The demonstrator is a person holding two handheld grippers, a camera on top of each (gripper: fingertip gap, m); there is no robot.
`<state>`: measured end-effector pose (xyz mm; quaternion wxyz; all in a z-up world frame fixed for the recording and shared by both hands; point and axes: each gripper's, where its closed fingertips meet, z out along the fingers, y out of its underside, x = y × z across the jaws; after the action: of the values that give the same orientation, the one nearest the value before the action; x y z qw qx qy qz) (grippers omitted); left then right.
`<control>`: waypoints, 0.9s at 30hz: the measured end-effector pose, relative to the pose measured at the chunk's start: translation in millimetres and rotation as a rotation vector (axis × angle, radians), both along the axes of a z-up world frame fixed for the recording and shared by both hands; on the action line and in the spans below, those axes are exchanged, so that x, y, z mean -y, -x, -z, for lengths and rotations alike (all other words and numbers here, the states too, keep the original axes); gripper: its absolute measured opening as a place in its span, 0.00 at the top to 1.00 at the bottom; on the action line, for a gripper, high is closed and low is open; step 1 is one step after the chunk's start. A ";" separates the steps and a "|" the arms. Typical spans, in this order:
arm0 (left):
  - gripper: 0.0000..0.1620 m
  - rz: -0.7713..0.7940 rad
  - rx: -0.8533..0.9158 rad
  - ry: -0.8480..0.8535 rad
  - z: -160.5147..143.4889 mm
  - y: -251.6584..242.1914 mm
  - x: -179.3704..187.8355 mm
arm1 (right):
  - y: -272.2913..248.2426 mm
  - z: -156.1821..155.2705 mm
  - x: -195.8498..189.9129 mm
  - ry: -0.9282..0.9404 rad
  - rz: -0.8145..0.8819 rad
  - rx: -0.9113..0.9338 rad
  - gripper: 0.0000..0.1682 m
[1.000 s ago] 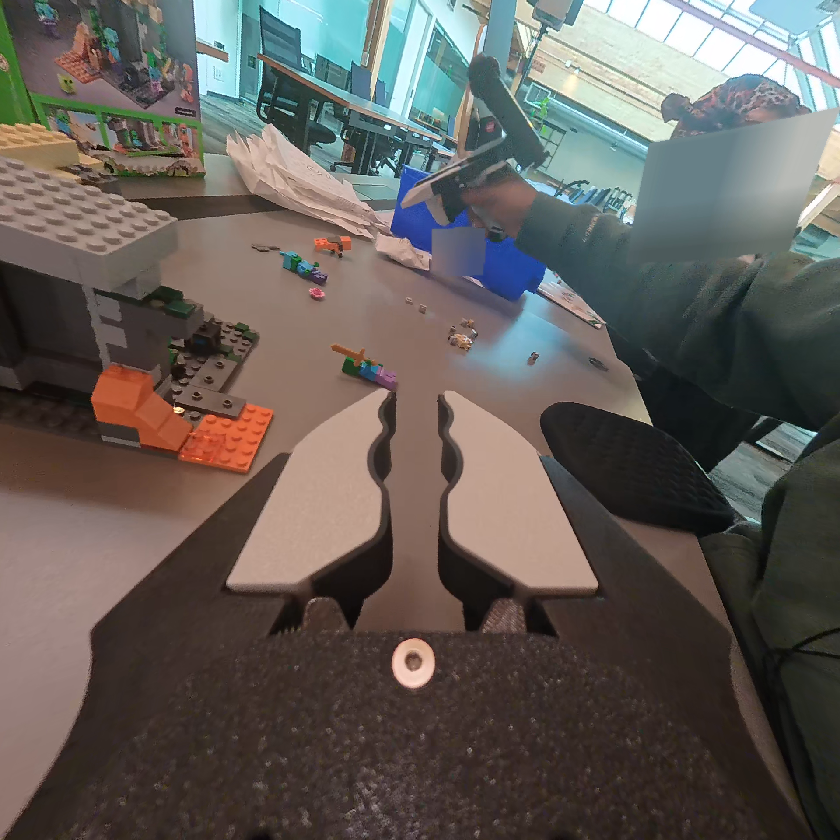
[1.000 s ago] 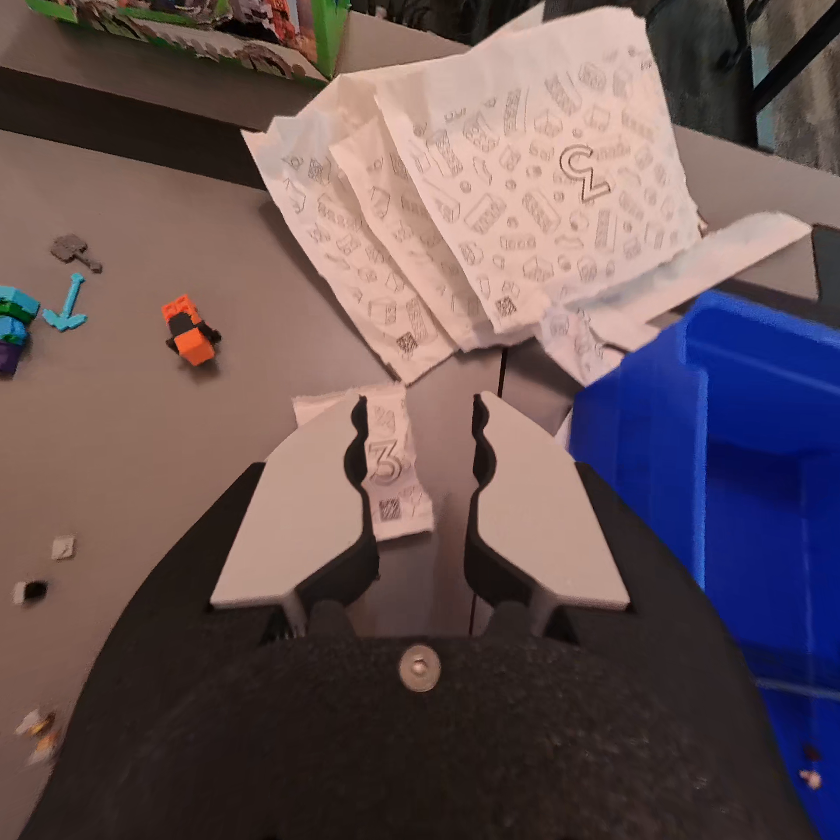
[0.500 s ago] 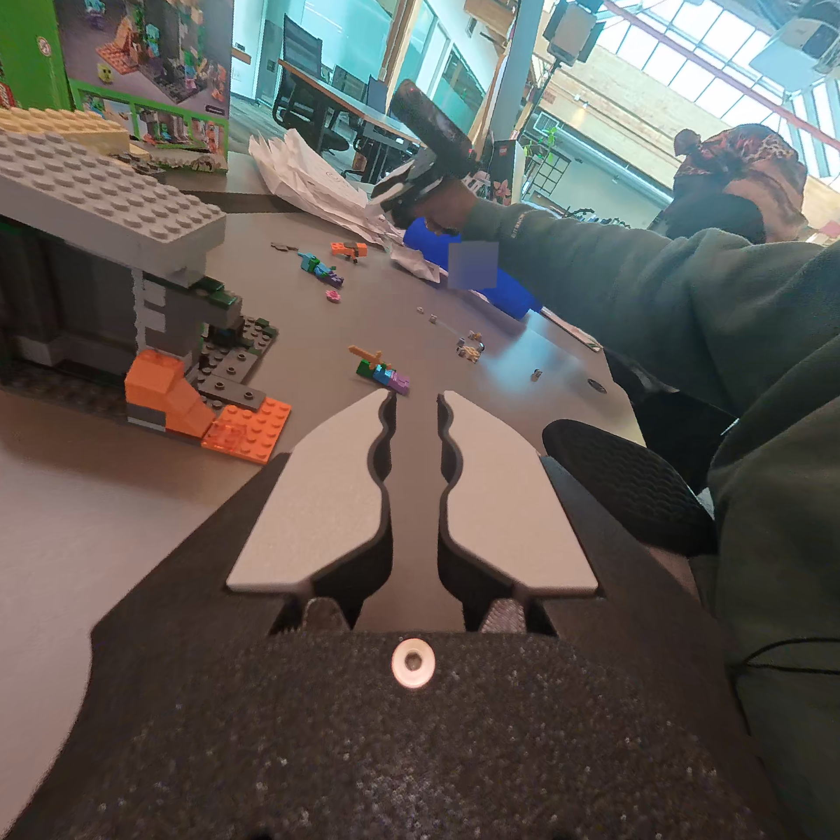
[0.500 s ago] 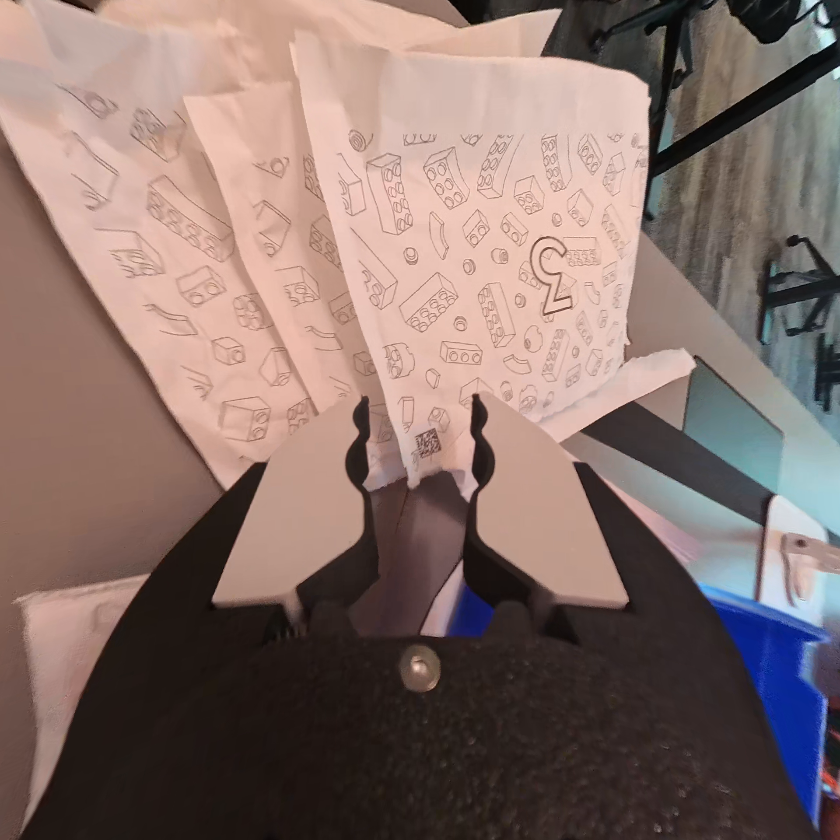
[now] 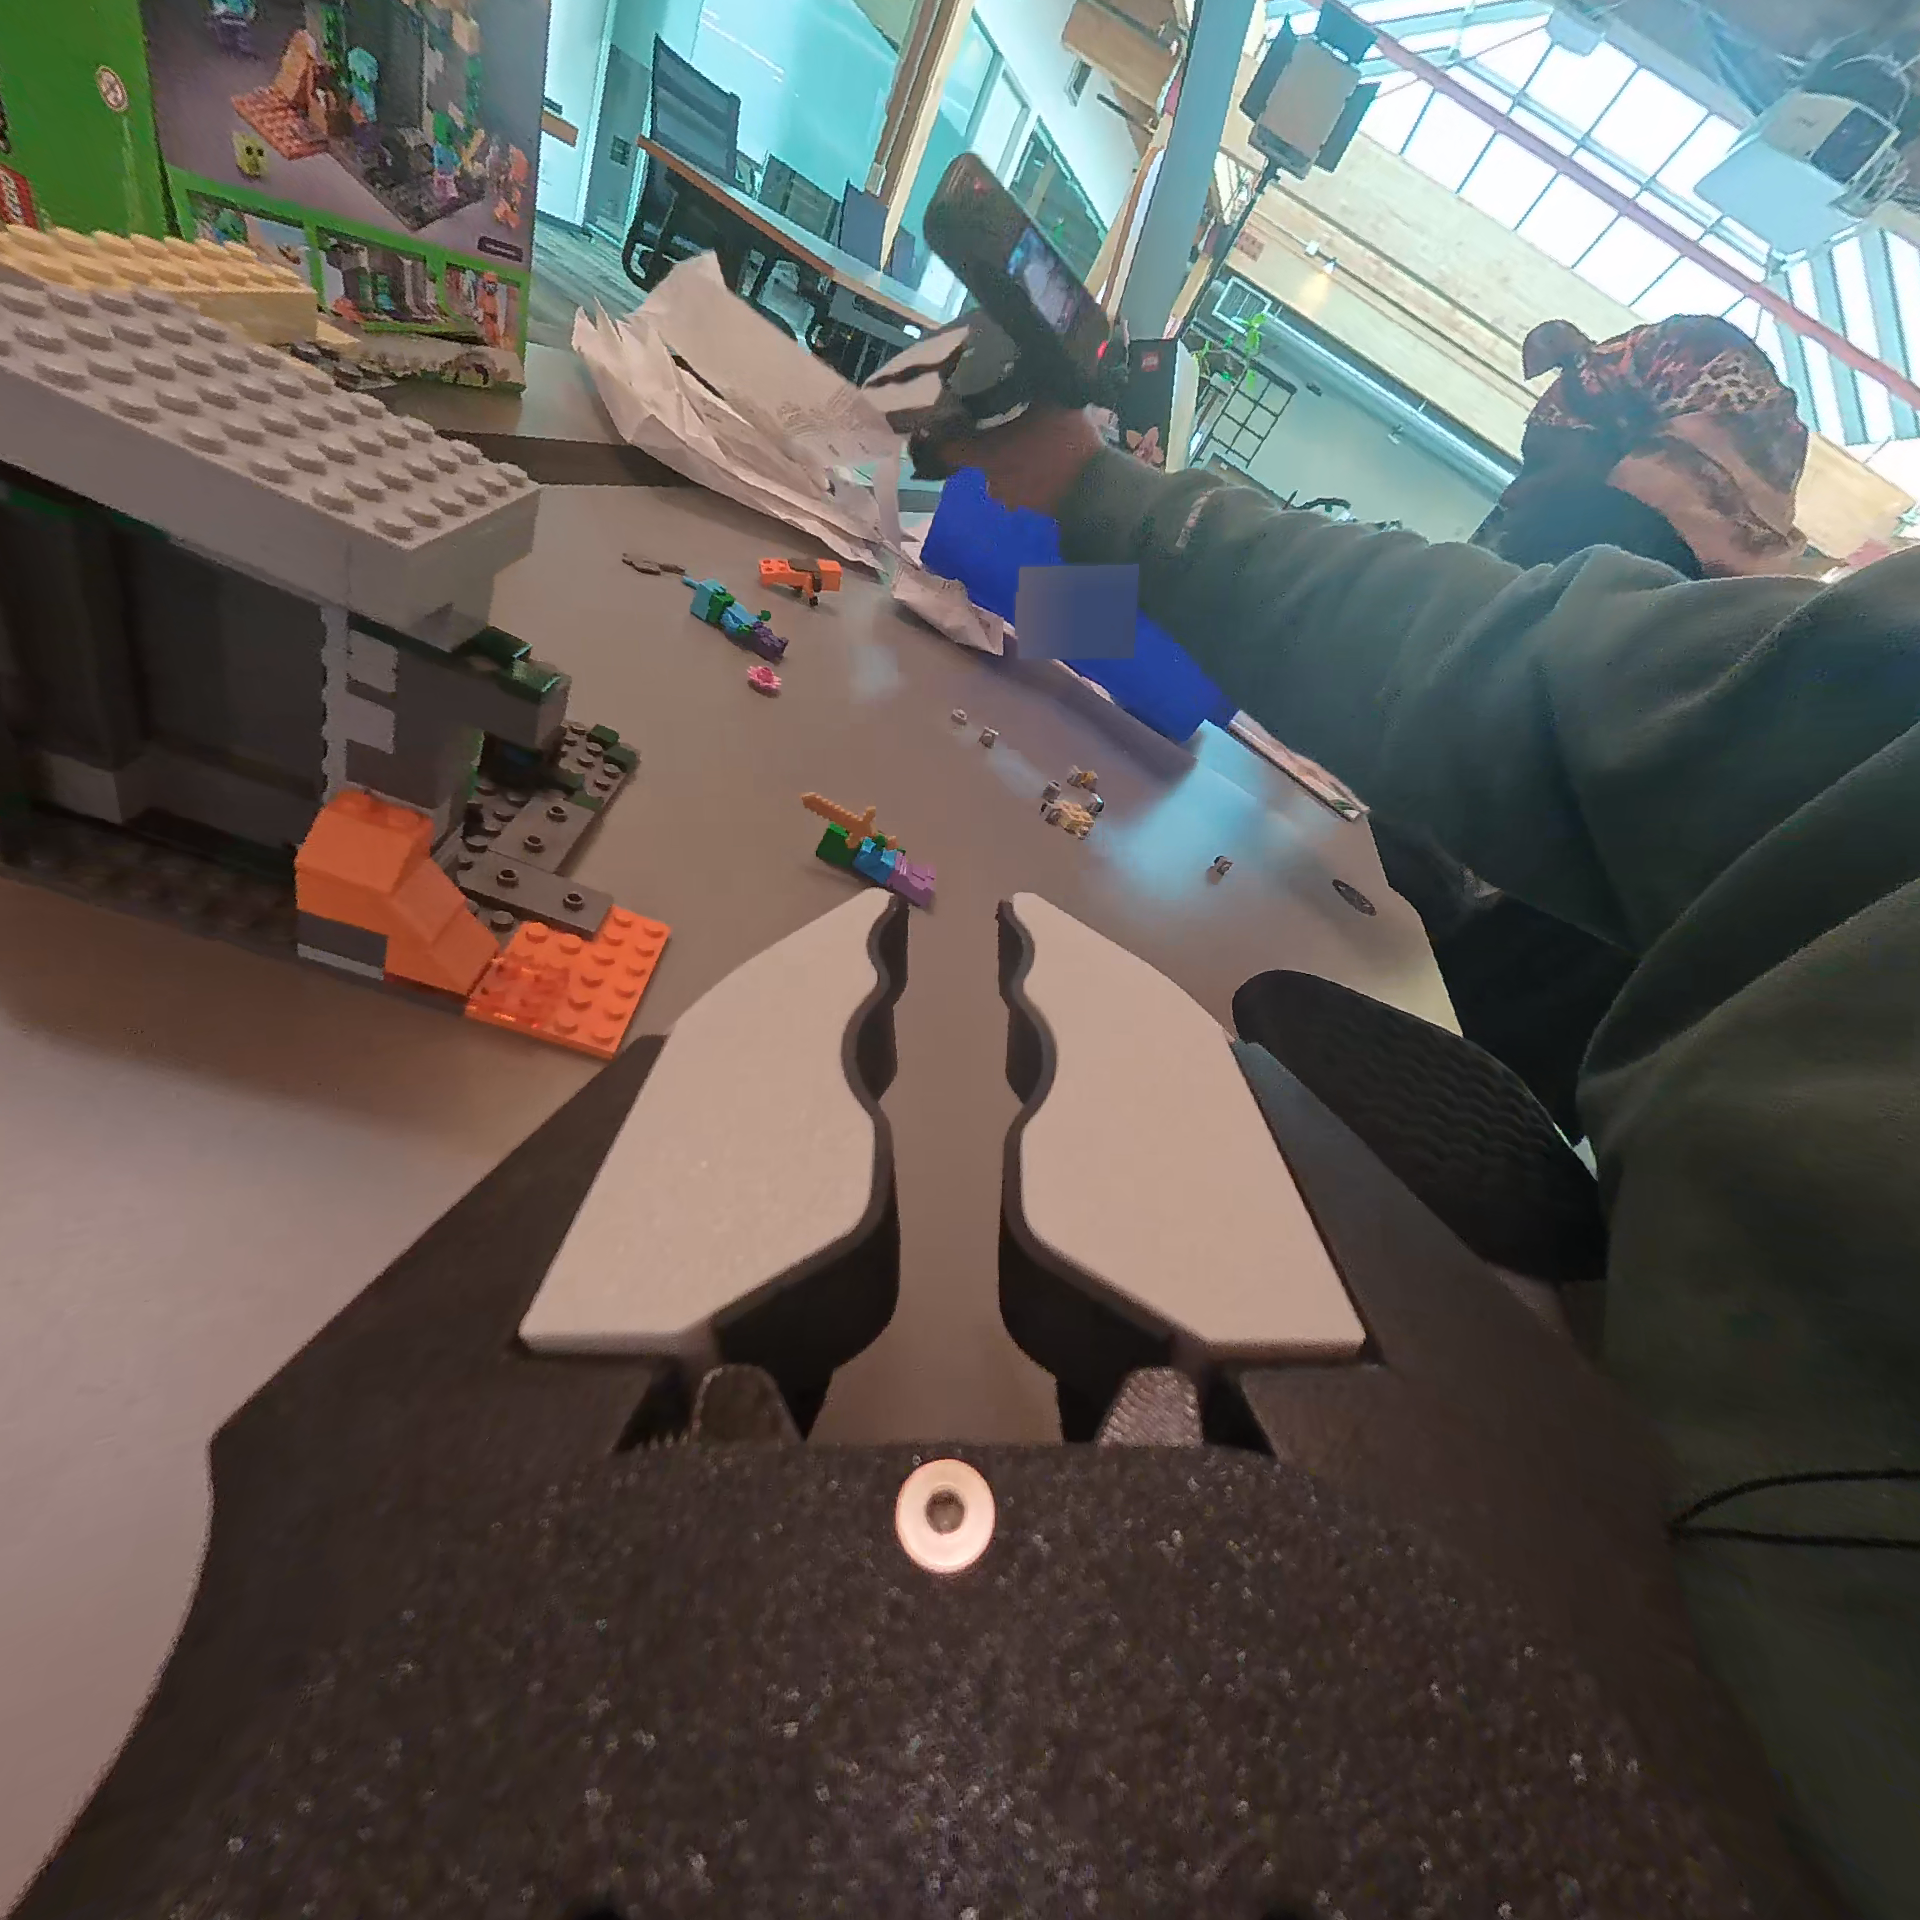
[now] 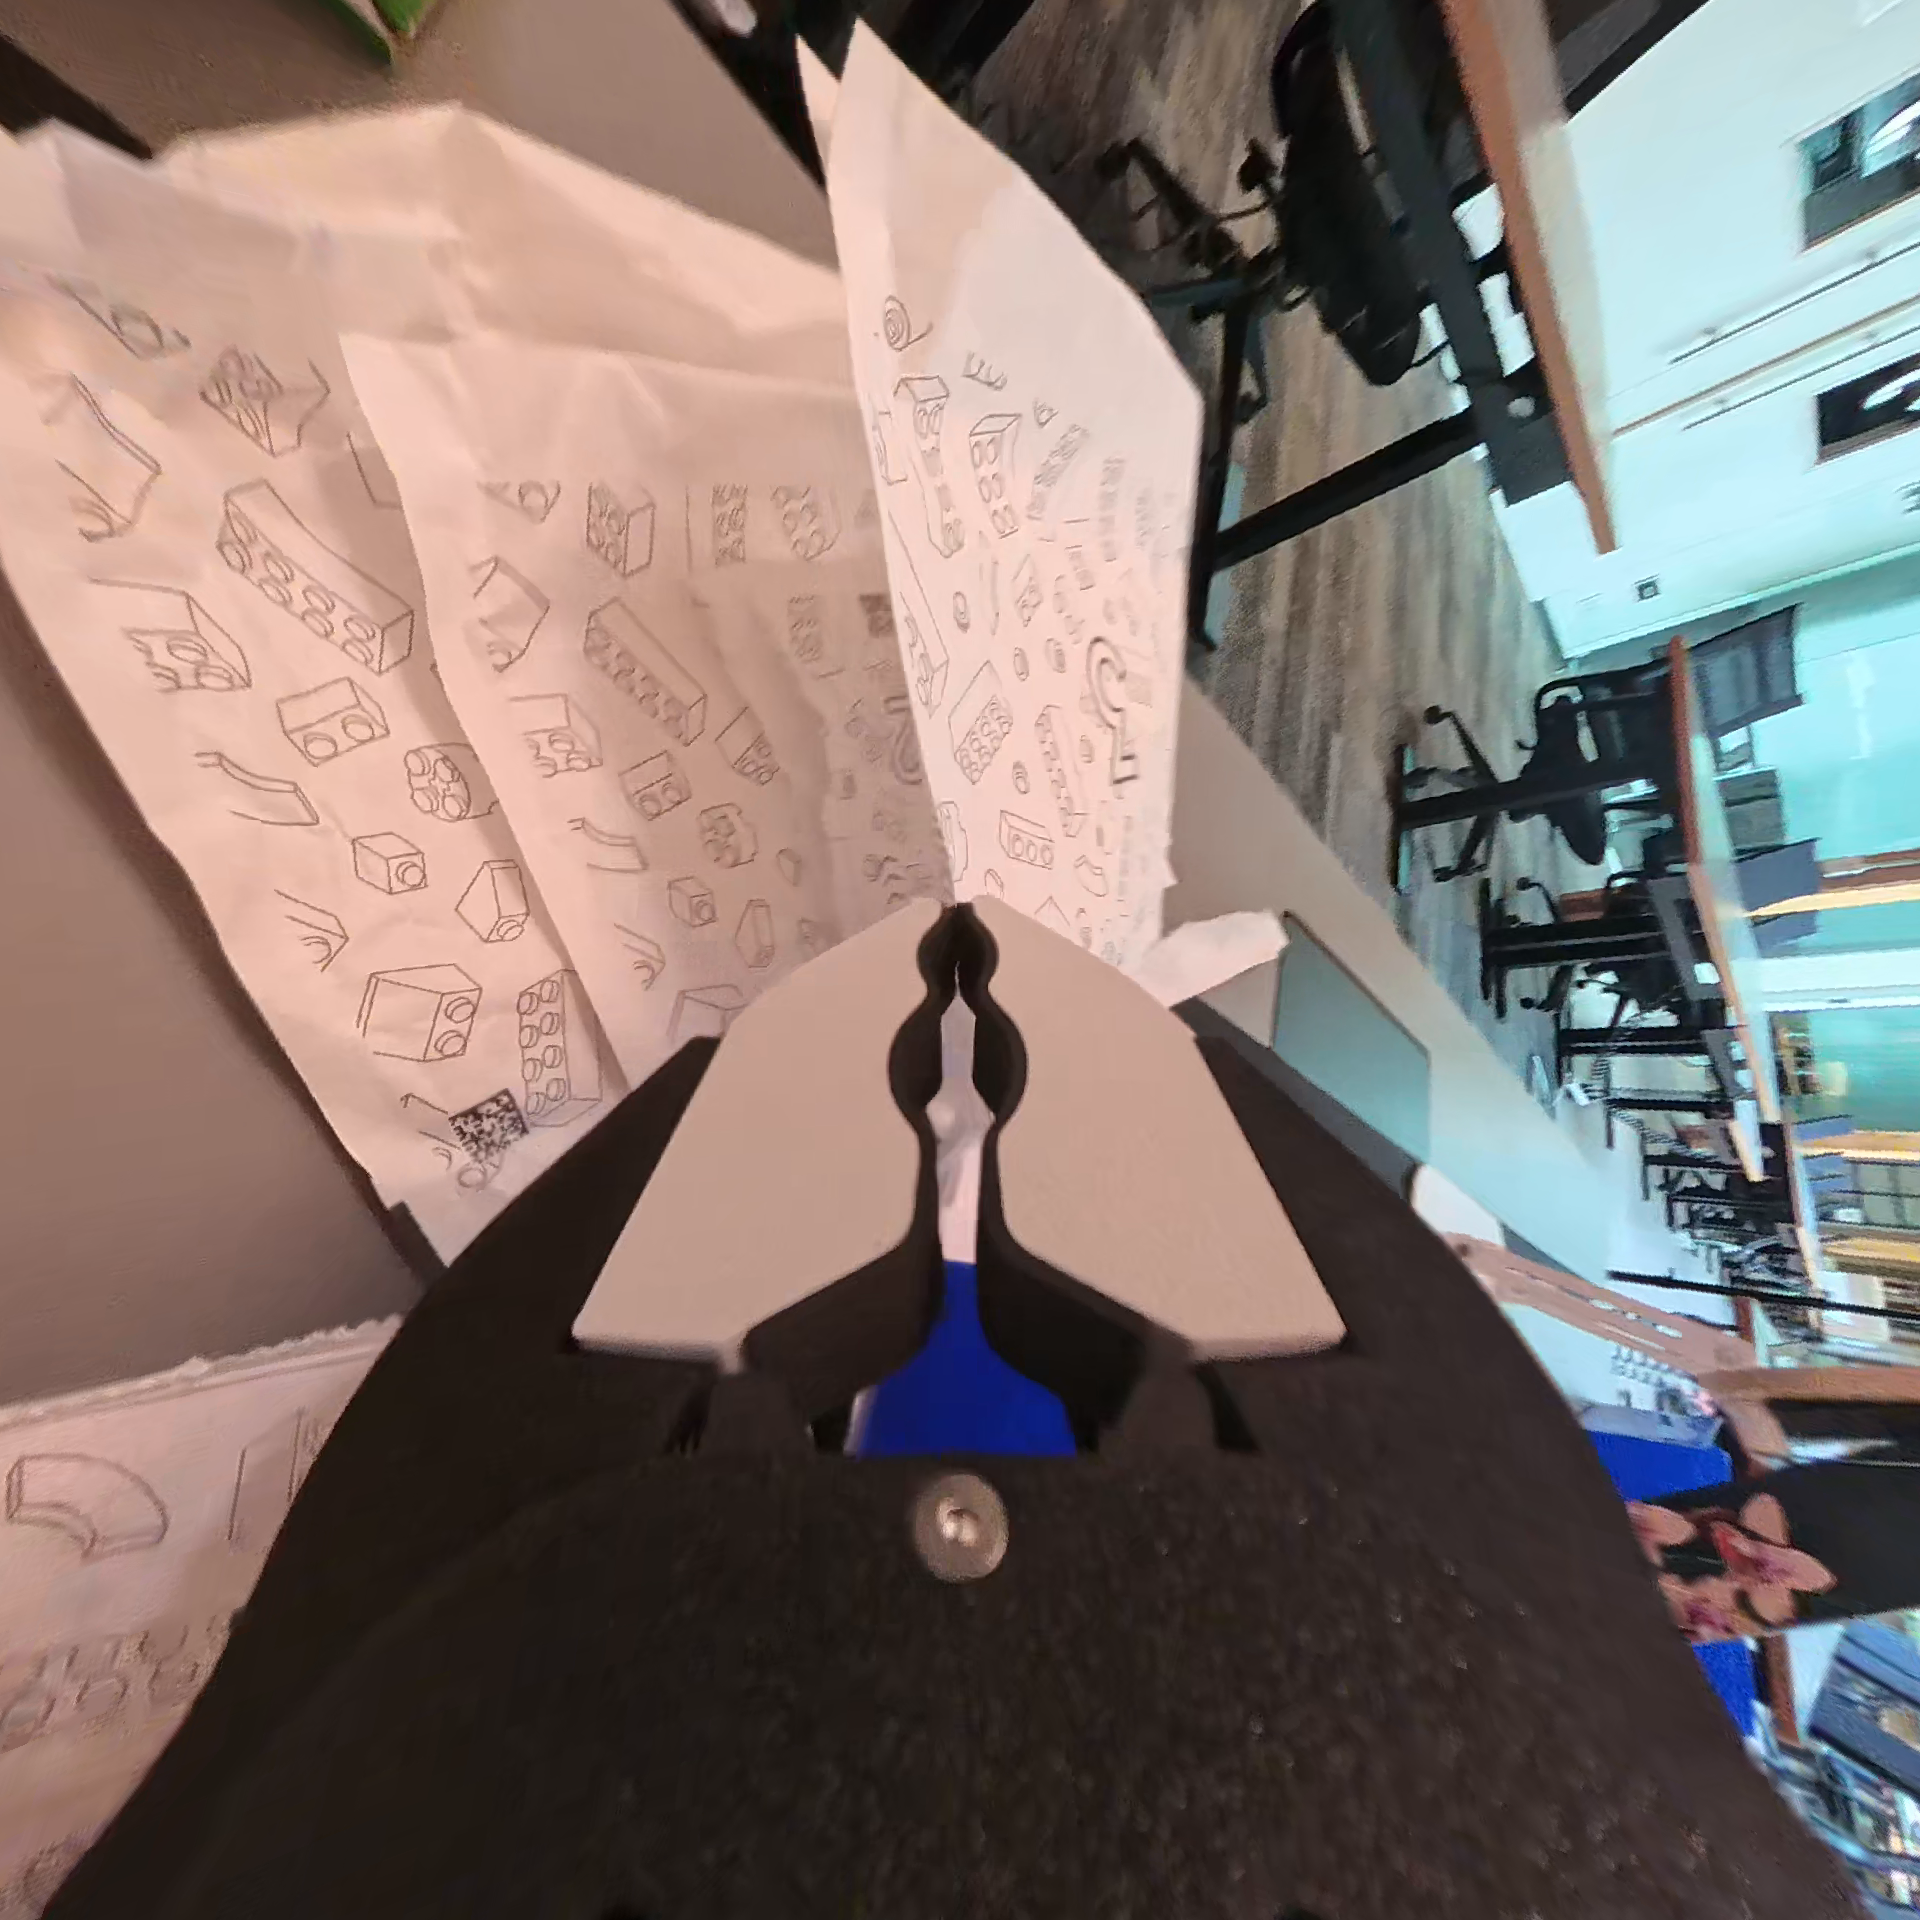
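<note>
- Right gripper (image 6: 957,914): fingers pressed together at the tips, pinching the lower edge of a white paper bag (image 6: 1023,540) printed with brick outlines. Half a second ago the fingers stood apart with that edge between them; now they have closed on it.
- The bag has come up since then: it stands nearly on edge, rising from the fingertips toward the top centre of the right wrist view, clear of the other bags (image 6: 436,623), which lie flat and overlapping in the left half of the frame.
- Low between the fingers a bit of the blue bin (image 6: 956,1382) shows; another printed paper (image 6: 125,1507) lies at lower left.
- In the left wrist view the right gripper (image 5: 940,400) sits at upper centre, with the bag (image 5: 790,416) lifted just left of it, above the bin (image 5: 977,540).
- Left gripper (image 5: 948,909): fingers a narrow gap apart, holding nothing, low over the grey table (image 5: 260,1122). It has barely moved over the last second.
- Nearest it, just past the fingertips, lies a small green, blue and purple figure (image 5: 878,854) with a tan sword.
- At left stands a grey brick building (image 5: 260,582) with an orange plate (image 5: 577,982); a green box (image 5: 343,156) is at upper left.
</note>
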<state>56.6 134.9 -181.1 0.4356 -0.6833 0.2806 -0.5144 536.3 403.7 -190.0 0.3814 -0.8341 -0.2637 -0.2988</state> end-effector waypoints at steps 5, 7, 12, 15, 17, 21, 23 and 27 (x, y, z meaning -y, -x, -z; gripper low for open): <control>0.91 -0.001 -0.013 -0.027 -0.6 -0.3 2.1 | 22.0 -55.7 21.5 -0.093 -0.110 0.148 1.00; 0.91 0.000 -0.021 -0.040 -0.6 -0.9 3.3 | 36.7 -78.6 36.7 -0.119 -0.158 0.200 1.00; 0.91 0.002 -0.047 -0.076 -0.9 -2.9 7.2 | 83.1 -133.0 88.5 -0.202 -0.294 0.281 1.00; 0.91 -0.005 -0.058 -0.101 -2.5 -2.9 8.6 | 122.0 -154.8 130.5 -0.242 -0.416 0.281 1.00; 0.91 -0.013 -0.062 -0.119 -4.4 -1.8 8.9 | 149.4 -162.4 162.9 -0.256 -0.497 0.276 1.00; 0.90 -0.039 -0.053 -0.154 -12.9 4.0 7.5 | 212.1 -170.1 238.6 -0.294 -0.704 0.217 1.00; 0.90 -0.057 -0.043 -0.166 -19.1 9.5 5.2 | 244.5 -171.5 278.9 -0.316 -0.818 0.150 1.00; 0.88 -0.087 -0.026 -0.169 -31.8 25.6 0.1 | 303.1 -164.5 354.7 -0.323 -1.050 -0.057 1.00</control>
<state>31.0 134.8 -149.3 0.5099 -0.6623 0.2986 -0.4606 233.1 49.0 -25.5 0.6094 -0.5291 -0.5847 -0.0823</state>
